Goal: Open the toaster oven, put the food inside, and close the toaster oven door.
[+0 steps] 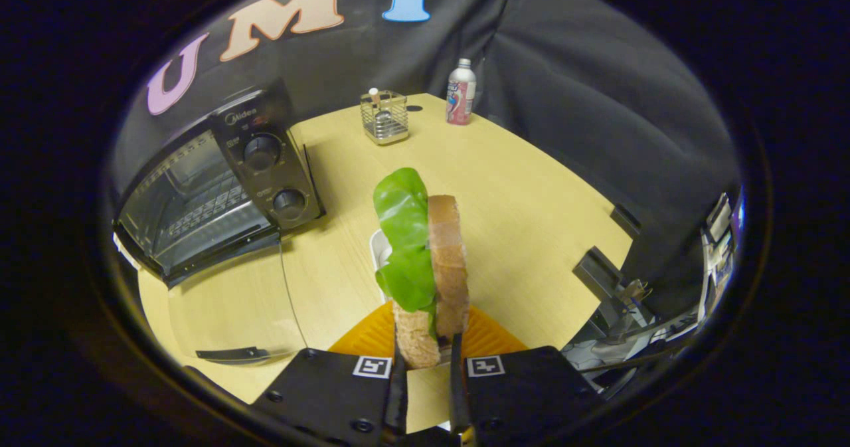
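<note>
With toaster oven [219, 194] standing open, glass door [232, 314] flat on tabletop [531, 201]: sandwich [425, 268] of bread and lettuce held on edge, clamped between both fingers [425, 374], lifted above orange plate [485, 337], presumably so as to slide in narrow. Wire caddy [384, 116], bottle [461, 93] well beyond.

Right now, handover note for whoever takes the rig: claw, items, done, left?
Claw: shut on the sandwich of brown bread and green lettuce, held upright between the fingers.
Black toaster oven: ahead to the left on the light wooden table, its glass door already folded down open.
Orange ridged mat lies under the sandwich.
Done: door opened, food gripped.
Left: carry the sandwich onto the oven rack, release, close the door.
</note>
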